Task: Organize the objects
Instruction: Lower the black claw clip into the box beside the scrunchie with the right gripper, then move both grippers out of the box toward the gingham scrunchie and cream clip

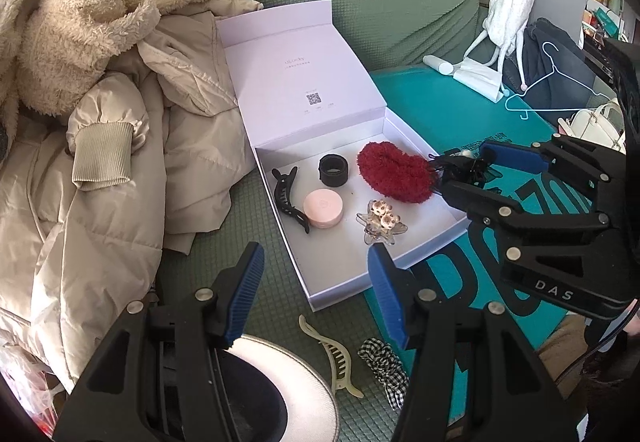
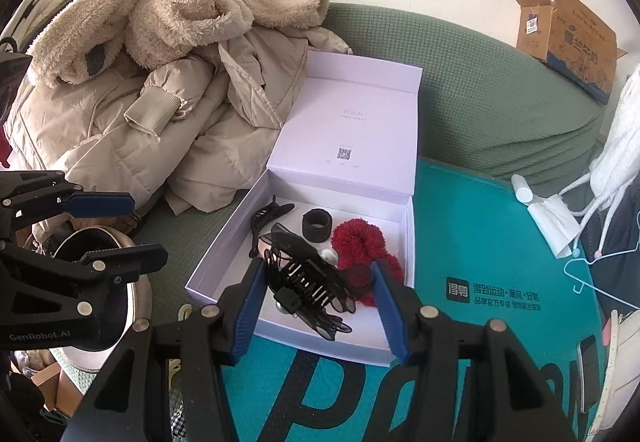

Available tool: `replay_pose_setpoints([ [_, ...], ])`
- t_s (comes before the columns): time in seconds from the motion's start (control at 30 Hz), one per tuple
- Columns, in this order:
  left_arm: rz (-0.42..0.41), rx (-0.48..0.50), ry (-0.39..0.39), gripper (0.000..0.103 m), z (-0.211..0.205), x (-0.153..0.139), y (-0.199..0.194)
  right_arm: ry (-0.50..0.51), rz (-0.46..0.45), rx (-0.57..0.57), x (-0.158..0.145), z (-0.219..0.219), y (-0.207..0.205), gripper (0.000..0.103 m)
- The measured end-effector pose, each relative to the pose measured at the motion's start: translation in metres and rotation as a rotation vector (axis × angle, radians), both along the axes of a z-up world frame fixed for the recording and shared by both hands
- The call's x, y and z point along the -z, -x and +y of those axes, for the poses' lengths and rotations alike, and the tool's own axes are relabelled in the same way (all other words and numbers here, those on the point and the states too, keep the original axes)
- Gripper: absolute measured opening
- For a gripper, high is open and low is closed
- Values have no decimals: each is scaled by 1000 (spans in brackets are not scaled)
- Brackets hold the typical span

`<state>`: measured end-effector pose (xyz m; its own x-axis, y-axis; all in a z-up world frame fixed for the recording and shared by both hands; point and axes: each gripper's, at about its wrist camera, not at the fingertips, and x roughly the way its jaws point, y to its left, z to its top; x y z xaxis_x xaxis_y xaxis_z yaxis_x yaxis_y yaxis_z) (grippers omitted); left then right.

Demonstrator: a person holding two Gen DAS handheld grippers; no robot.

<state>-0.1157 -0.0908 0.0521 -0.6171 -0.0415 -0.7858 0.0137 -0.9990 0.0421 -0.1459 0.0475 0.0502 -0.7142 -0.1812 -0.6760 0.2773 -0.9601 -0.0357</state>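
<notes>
**Spotter:** What lies around you?

**Operator:** I see a green sofa (image 1: 400, 2) with a beige coat (image 1: 100, 202) heaped on one side and a teal printed sheet (image 1: 460, 114) on the other. The open white box (image 2: 230, 230) sits between them, with its lid standing up at the far end.

**Spotter:** And your tools?

**Operator:** My left gripper (image 1: 315, 252) is parted with nothing in it, and hangs over the near end of the box. My right gripper (image 2: 316, 268) is the nearer one to the job. The black bow clip (image 2: 304, 278) lies between its jaws, above the box on the teal side.

**Spotter:** Clamped?

**Operator:** I cannot tell. The clip touches one pad, but I see a gap at the other.

**Spotter:** Which way does it lie?

**Operator:** In the right wrist view its long axis runs slantwise across the gap, from far left to near right. The box floor is straight below and ahead of it.

**Spotter:** Is there room?

**Operator:** I judge it tight on that side. The red scrunchie (image 1: 394, 172) fills the corner by the wall. The star clip (image 1: 380, 224) and pink compact (image 1: 322, 208) take up the middle. The bare floor is at the near end, towards my left gripper.

**Spotter:** Anything outside?

**Operator:** A checked scrunchie (image 1: 384, 366) and a cream claw clip (image 1: 332, 356) lie on the sofa just under my left gripper. I judge that hand better placed for them.
</notes>
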Motion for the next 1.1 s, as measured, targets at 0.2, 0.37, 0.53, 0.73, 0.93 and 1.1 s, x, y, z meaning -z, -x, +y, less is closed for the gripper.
replay_pose_setpoints([
  [0.2, -4, -25, 5, 52, -11, 8, 7, -18, -24, -4, 15, -8, 23, 55],
  [0.37, -17, -38, 10, 52, -16, 18, 14, 9, -78, -20, 35, -12, 39, 60],
  [0.53, -37, -38, 10, 52, -19, 33, 24, 20, -119, -24, 56, -12, 42, 60],
  [0.73, -47, -35, -3, 52, -20, 39, 33, 8, -125, -16, 59, -9, 45, 60],
  [0.93, -41, -25, -5, 52, -16, 32, 31, 6, -99, -6, 42, -6, 39, 60],
  [1.1, -26, -16, 6, 52, -10, 22, 21, -1, -84, 10, 30, -6, 25, 60],
])
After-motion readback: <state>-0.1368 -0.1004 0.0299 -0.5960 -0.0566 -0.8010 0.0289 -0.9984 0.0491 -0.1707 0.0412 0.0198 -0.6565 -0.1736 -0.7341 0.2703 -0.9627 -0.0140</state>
